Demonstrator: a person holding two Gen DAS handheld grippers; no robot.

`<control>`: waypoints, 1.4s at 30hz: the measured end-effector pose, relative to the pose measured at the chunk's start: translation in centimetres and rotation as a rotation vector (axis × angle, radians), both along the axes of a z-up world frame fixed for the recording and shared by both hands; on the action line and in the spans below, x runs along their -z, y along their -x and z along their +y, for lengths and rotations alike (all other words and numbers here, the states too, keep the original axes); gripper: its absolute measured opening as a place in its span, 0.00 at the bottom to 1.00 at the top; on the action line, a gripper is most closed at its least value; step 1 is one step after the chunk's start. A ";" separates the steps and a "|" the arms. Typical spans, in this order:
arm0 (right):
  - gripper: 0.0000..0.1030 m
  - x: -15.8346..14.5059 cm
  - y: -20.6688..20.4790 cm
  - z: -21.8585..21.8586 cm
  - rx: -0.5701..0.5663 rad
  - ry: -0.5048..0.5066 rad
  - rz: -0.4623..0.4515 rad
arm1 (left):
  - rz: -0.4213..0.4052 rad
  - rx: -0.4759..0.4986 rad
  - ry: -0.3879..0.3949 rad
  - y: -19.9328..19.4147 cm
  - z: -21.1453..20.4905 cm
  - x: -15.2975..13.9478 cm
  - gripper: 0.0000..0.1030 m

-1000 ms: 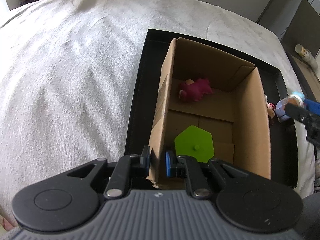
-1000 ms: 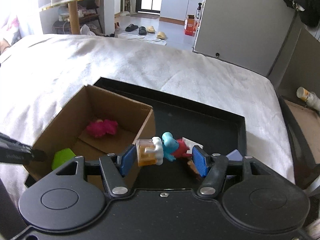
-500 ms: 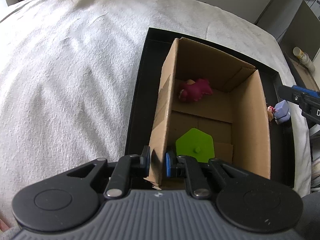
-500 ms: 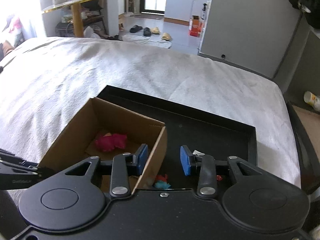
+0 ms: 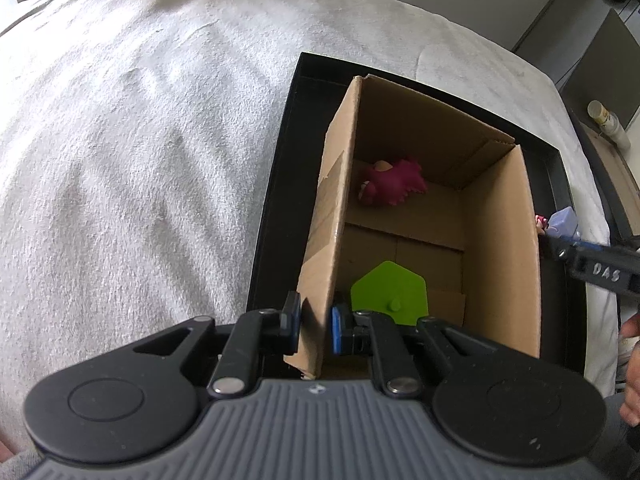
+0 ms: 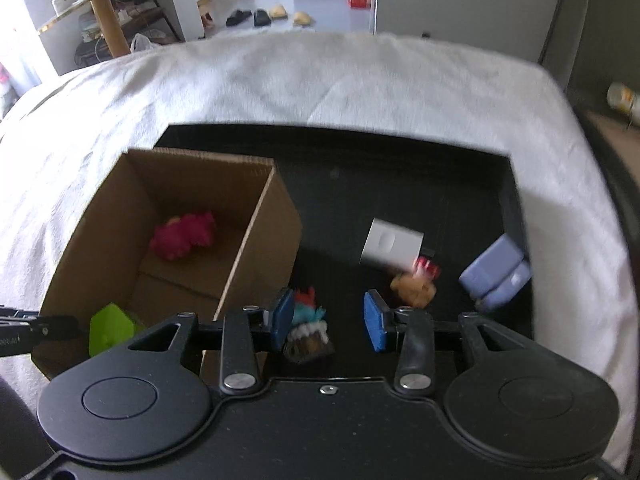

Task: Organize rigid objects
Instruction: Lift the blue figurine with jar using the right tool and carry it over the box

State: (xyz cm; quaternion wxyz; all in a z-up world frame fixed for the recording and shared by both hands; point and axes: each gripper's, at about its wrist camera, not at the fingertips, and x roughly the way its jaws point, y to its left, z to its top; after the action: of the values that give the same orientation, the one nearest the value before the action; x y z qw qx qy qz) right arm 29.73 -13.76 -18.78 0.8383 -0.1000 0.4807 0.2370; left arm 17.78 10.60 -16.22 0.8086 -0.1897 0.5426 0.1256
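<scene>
**Two toys boxed, four still on the tray**

Two things lie in the box [image 6: 256, 216]: a magenta toy [image 6: 184, 234] and a green piece [image 6: 110, 328]. Our left gripper [image 5: 314, 326] has its fingers narrowed onto the box's near wall, steadying it. Right of the box, on the black tray [image 6: 400, 168], sits a small teal figure [image 6: 308, 328], between the fingers of our right gripper [image 6: 330, 320]. Those fingers have just been opening a little and do not press it; one blue pad is just beside it. We judge the figure light, hard plastic, bumpy and liable to tip, so we would pinch its broad base. Further right of the box lie a white block [image 6: 390, 246], an orange figure [image 6: 414, 290] and a lilac piece [image 6: 496, 276].
</scene>
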 end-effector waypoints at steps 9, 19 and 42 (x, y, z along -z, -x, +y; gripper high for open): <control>0.38 3.8 -1.2 -0.7 0.001 -0.046 0.158 | -0.003 -0.003 0.006 0.0 0.1 0.0 0.14; 0.38 6.1 -2.7 -1.7 0.027 -0.142 0.268 | 0.003 -0.006 0.008 -0.2 0.2 0.3 0.14; 0.29 1.3 0.0 -1.7 -0.013 -0.048 0.141 | 0.004 0.005 -0.001 -0.2 0.0 0.2 0.14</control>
State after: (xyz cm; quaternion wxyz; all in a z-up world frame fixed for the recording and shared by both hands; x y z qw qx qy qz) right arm 29.73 -15.50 -20.11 0.8030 -0.0663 0.5319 0.2605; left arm 17.94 10.65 -16.46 0.8078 -0.1876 0.5448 0.1243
